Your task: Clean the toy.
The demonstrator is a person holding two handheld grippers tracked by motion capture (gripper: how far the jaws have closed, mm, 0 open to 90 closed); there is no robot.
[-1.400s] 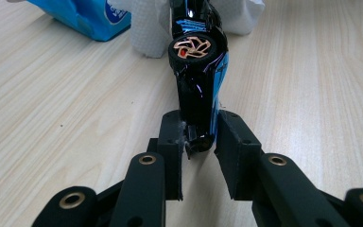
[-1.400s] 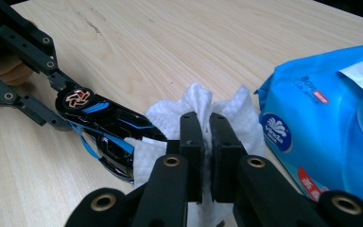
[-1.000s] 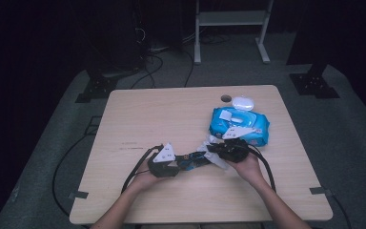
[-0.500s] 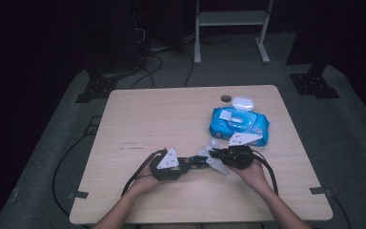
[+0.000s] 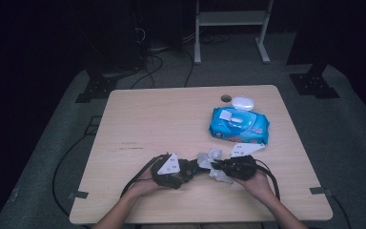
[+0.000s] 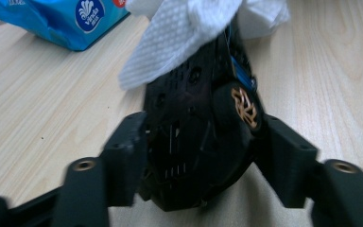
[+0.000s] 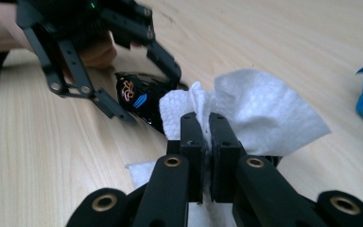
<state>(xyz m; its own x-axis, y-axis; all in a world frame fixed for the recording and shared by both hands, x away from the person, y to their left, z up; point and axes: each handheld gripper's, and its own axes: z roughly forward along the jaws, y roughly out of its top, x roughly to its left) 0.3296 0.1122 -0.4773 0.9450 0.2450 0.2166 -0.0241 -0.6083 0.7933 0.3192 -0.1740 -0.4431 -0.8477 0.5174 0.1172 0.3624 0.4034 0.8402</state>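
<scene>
I run both grippers over a light wooden counter (image 5: 171, 119). Order below runs from the biggest item to the smallest.

1. Counter: bare across its left and far parts. All work sits near my edge, right of centre.
2. Pack (image 5: 239, 125): a blue wipes pack lies flat toward the far right, well apart from the grippers. Its corner shows in the left gripper view (image 6: 61, 21). A small white case (image 5: 242, 102) lies just beyond it.
3. Left gripper (image 6: 194, 156): jaws clamped on a black mouse (image 6: 198, 142), one jaw on each flank. In the high view this gripper (image 5: 183, 171) sits low on the counter, pointing right.
4. Right gripper (image 7: 206, 137): jaws together, pinching a fold of white wipe (image 7: 260, 113). In the high view it (image 5: 218, 168) points left, nose to nose with the left one.
5. Mouse: seen from the right gripper view (image 7: 142, 101), it lies on or just above the counter; I cannot tell which.
6. Wipe: draped over the far end of the mouse (image 6: 184, 33), touching it.

Step in hand, as I judge it: wiping the mouse clean. To do it well:
- Hold the left clamp firm so the shell does not twist
- Drag the wipe along the shell, not across the jaws
- Press lightly; a thin wipe is likely to tear or slip out of the pinch
- Work the free flap over the surface, since the pinched fold cleans nothing
</scene>
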